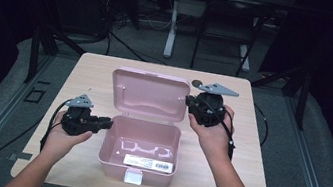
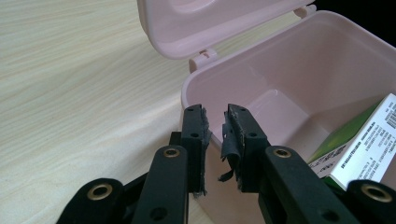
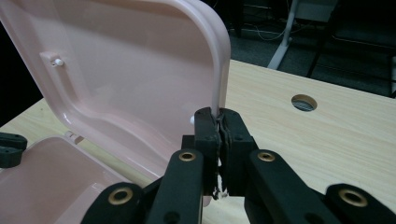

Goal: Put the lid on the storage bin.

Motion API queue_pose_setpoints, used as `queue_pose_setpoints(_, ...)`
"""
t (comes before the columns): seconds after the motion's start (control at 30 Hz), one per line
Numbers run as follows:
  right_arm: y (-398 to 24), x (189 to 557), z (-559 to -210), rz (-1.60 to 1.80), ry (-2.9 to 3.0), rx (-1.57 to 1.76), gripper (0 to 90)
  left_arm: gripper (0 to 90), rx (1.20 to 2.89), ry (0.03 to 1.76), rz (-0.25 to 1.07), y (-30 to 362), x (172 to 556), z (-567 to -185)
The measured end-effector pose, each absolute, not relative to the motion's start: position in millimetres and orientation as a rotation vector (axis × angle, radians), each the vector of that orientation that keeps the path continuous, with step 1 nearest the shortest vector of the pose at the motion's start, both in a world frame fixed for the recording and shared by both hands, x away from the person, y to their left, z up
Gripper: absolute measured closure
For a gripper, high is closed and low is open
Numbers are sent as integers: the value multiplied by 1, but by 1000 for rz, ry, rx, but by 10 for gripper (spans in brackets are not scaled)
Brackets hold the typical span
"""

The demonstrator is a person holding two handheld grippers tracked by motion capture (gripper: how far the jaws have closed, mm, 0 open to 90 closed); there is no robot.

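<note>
At mid-table the pink box [image 1: 139, 152] sits open, light, rigid and slick, its lid [image 3: 140, 70] best pinched at the edge where the right gripper [image 3: 219, 133] clamps; the left gripper [image 2: 215, 135] hovers slightly parted.

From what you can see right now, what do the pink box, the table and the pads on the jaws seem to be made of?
The pink box looks like moulded plastic: smooth, slightly glossy, rounded rim. The table shows pale wood grain, probably a matt laminate. The pads on the left gripper seem to be thin black rubber or foam, frayed and peeling at the edges.
</note>
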State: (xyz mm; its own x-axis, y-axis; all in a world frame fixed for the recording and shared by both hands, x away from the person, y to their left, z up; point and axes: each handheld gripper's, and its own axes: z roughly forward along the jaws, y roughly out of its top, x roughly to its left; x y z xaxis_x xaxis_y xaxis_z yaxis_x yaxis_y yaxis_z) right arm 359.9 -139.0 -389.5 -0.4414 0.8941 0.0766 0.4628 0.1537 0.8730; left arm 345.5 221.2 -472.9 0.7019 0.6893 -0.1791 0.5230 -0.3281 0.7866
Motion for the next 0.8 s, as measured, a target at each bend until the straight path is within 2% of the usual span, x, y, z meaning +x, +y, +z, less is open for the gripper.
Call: queue_pose_setpoints(0.8, -140, 325, -399, 1277, 1911, 1219, 865, 774, 2009, 931, 224, 222, 346, -473)
